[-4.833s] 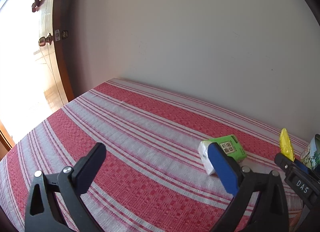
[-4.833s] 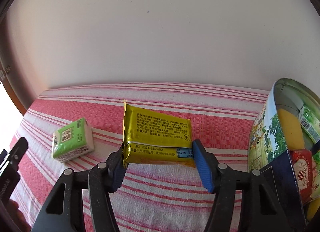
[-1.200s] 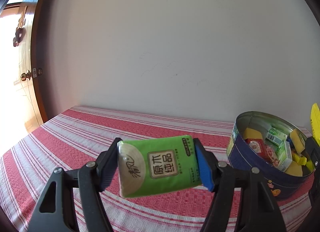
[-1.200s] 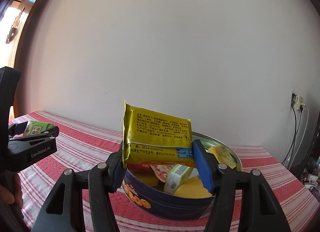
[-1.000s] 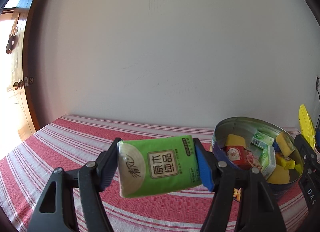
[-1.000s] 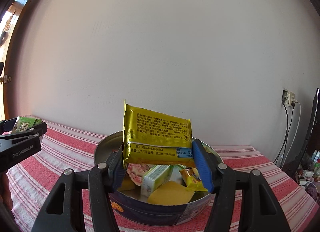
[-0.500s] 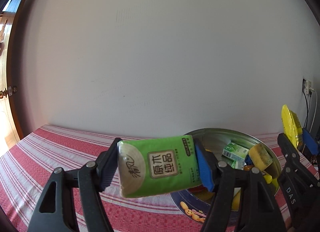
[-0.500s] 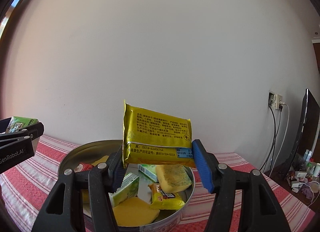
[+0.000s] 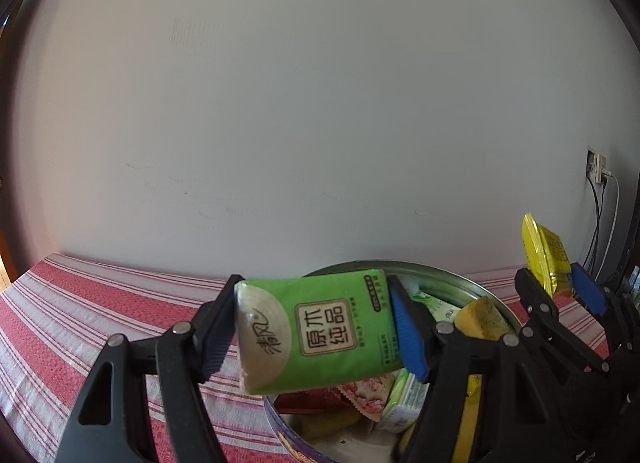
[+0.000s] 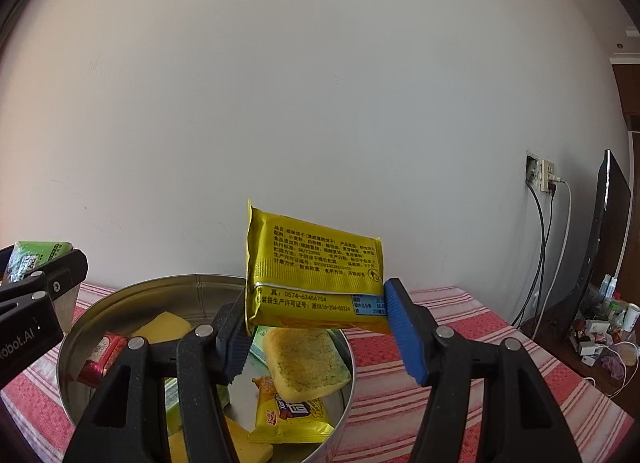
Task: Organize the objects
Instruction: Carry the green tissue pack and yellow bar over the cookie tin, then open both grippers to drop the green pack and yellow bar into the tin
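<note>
A green tissue pack (image 9: 316,333) is clamped between the pads of my left gripper (image 9: 312,333), held in the air over the near left rim of a round metal tin (image 9: 452,275). My right gripper (image 10: 316,327) is shut on the lower edge of a yellow snack packet (image 10: 314,277), which stands upright above the same tin (image 10: 132,299). The tin holds several small packs and yellow sponges. In the left wrist view the right gripper (image 9: 560,287) shows at the right edge with the yellow packet (image 9: 546,251). The right wrist view has the left gripper's finger (image 10: 48,275) and the green pack (image 10: 34,257) at its left edge.
The tin stands on a red-and-white striped cloth (image 9: 80,303) against a plain white wall (image 9: 320,103). A wall socket with cables (image 10: 544,183) and a dark screen (image 10: 608,231) are to the right, with small clutter (image 10: 600,335) on the floor below.
Both grippers have carried their packs to the right until they hang over the tin, which now sits directly below and fills the lower part of both views. Grips are unchanged.
</note>
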